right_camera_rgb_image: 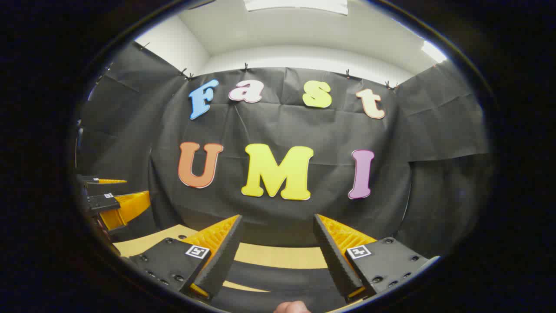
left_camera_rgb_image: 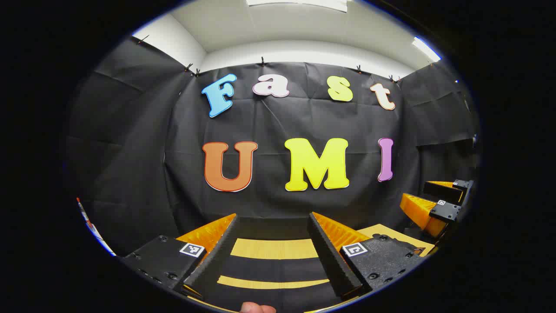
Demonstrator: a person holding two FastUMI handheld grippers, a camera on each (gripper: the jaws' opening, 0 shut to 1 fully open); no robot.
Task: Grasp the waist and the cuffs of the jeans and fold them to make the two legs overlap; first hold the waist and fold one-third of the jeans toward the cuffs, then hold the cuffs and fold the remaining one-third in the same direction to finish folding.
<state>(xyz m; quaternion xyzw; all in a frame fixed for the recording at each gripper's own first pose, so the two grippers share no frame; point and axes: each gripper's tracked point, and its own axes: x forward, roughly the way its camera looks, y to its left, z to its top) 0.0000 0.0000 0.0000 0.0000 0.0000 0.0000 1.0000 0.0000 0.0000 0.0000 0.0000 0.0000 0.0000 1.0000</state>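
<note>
Dark cloth, perhaps the jeans, lies under both spread hand-held grippers.

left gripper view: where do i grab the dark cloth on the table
Likely its near edge, from above: the dark cloth lies flat in bands across the table, ahead of the open left gripper. Waist or cuff cannot be told.

Open air ahead — cloth wall beyond
</note>
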